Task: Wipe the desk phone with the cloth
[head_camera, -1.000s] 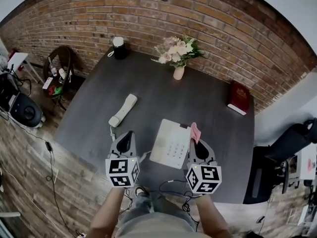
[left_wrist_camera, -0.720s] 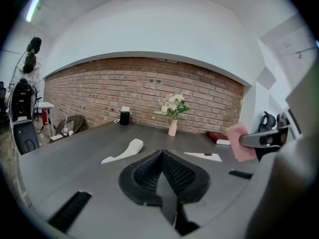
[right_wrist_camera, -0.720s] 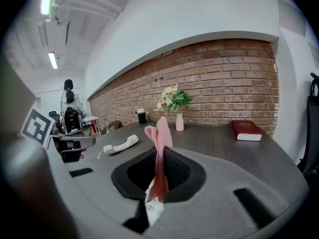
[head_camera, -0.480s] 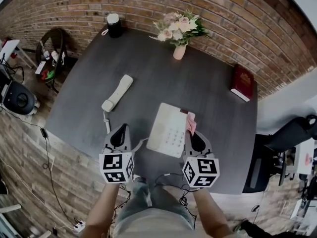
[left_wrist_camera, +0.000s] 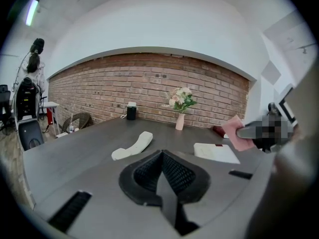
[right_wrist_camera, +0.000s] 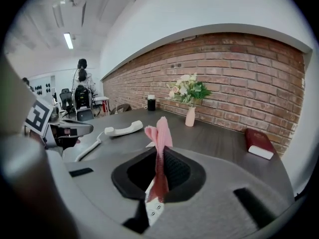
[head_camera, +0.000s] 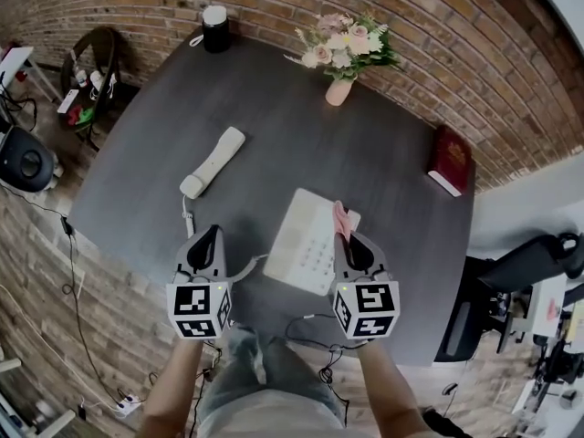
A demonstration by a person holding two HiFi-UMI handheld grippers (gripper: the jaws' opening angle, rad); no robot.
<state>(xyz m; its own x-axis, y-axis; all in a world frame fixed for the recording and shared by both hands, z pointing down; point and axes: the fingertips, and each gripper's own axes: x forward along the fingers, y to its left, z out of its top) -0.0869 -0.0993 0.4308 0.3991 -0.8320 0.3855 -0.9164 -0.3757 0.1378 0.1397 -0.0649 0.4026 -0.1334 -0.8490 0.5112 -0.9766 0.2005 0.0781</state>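
Note:
A white desk phone base (head_camera: 308,242) lies on the dark table (head_camera: 274,135), with its white handset (head_camera: 212,161) off the cradle to the left on a coiled cord. My right gripper (head_camera: 345,234) is shut on a pink cloth (head_camera: 341,217) and hovers over the base's right edge. From the right gripper view the cloth (right_wrist_camera: 159,132) sticks up between the jaws of my right gripper (right_wrist_camera: 160,156). My left gripper (head_camera: 211,233) hangs near the table's front edge, left of the base. Seen along its own jaws, my left gripper (left_wrist_camera: 160,156) is shut and holds nothing; the handset (left_wrist_camera: 133,146) and base (left_wrist_camera: 215,152) lie ahead.
A vase of flowers (head_camera: 342,57) and a black cylinder (head_camera: 215,28) stand at the table's far side by the brick wall. A red book (head_camera: 450,160) lies at the right edge. Cables hang off the near edge. Chairs and gear stand on the floor at left.
The head camera has shifted, so the table sits higher in view. Both grippers keep roughly their places by the phone base. The cloth stays pinched in the right gripper.

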